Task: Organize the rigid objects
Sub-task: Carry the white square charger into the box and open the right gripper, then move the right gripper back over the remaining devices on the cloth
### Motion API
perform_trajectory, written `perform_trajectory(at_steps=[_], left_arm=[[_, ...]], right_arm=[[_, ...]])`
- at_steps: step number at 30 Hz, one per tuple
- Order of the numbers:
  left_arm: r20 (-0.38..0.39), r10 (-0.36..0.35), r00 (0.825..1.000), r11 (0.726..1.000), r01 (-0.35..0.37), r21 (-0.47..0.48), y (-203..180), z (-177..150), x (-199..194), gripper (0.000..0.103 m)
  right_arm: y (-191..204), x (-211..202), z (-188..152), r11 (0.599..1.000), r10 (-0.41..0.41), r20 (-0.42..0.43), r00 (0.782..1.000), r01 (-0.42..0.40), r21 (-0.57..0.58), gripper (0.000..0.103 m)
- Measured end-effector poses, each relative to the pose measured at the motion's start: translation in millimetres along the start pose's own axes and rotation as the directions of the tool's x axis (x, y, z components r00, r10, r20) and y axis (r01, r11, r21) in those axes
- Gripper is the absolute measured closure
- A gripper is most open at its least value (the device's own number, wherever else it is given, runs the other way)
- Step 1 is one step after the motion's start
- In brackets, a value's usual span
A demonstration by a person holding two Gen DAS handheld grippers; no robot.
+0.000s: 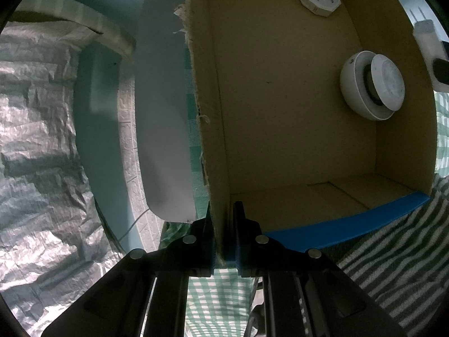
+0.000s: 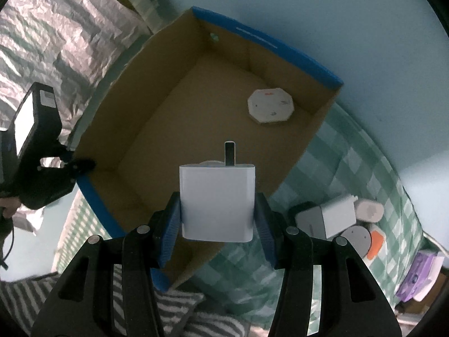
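The left gripper [image 1: 223, 224] is clamped on the side wall of the cardboard box [image 1: 213, 112], close to its blue-edged corner, and the right gripper [image 2: 217, 216] is clamped on a white charger [image 2: 217, 202], prongs pointing away, held above the box's near edge. Inside the box, a white octagonal case [image 2: 270, 106] lies near the far corner and a round white device [image 1: 370, 84] rests by the right wall. More small gadgets [image 2: 342, 221] sit piled on the green checked cloth [image 2: 322, 168] beside the box.
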State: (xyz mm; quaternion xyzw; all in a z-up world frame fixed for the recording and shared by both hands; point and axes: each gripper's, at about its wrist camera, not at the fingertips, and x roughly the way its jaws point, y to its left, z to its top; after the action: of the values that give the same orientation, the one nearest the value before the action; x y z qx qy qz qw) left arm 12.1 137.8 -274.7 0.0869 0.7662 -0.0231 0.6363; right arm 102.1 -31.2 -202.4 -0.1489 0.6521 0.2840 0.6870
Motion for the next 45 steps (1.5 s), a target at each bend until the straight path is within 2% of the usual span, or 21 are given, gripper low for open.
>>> perform_trajectory(at_steps=[6,18,28,37,45], left_arm=[[0.003,-0.002,1.000,1.000,0.002,-0.005,1,-1,-1,0.093],[0.005,0.007,1.000,1.000,-0.006,-0.010,2,-1,-4,0.093],[0.006,0.012,1.000,1.000,-0.012,-0.010,0,-1,-6,0.093],[0.017,0.011,1.000,1.000,-0.010,-0.024,1,-5,-9,0.093],[0.017,0.015,1.000,1.000,-0.015,-0.023,0,-5,-9,0.093]], right_arm=[[-2,16,3,1.000,-0.024,-0.017,1.000,0.023,-0.005,0.053],[-10,12,-4,0.999,-0.053,0.009,0.999,0.053,0.012,0.052],[-12,-3,-12,0.998,-0.050,0.030,0.998,0.050,0.025,0.040],[-19,-12,-20,0.998,-0.046,0.028,0.999,0.045,0.038,0.037],[-45,-22,-32,0.992,-0.058,0.033,0.998,0.054,0.112,0.036]])
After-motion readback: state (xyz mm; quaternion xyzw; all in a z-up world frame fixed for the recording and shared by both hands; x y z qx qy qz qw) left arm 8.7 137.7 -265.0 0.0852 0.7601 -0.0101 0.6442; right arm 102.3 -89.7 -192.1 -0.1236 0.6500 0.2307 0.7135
